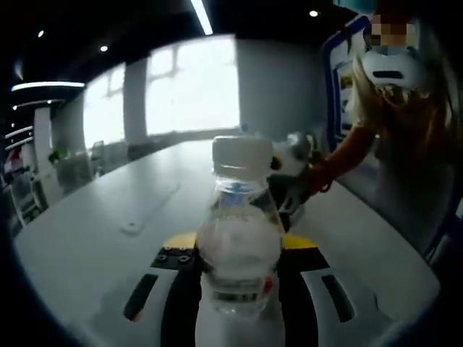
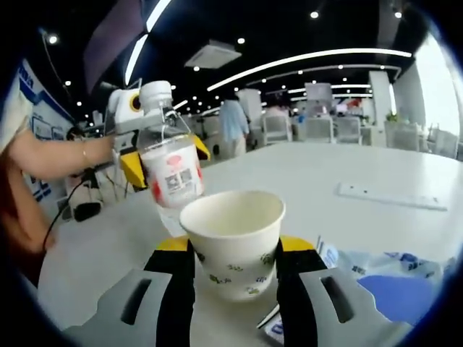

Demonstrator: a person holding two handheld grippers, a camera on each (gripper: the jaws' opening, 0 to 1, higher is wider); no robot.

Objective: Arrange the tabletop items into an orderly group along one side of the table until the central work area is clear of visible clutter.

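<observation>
A clear plastic bottle (image 1: pixel 239 246) with a white cap and a red label stands upright between the jaws of my left gripper (image 1: pixel 239 251), which is shut on it. In the right gripper view the same bottle (image 2: pixel 170 170) hangs above the white table (image 2: pixel 311 173) at the left, held by the left gripper (image 2: pixel 168 160). My right gripper (image 2: pixel 235 244) is shut on a white paper cup (image 2: pixel 233 242) with small printed figures; the cup is upright and looks empty. Far across the table in the left gripper view, the right gripper (image 1: pixel 295 155) shows on a person's orange-sleeved arm.
A flat white power strip (image 2: pixel 391 196) lies on the table to the right, also seen as a long flat strip (image 1: pixel 148 210). Blue and white plastic packets (image 2: pixel 391 285) lie near the right jaw. A person (image 1: pixel 405 123) stands at the table's edge. Chairs and people are in the background.
</observation>
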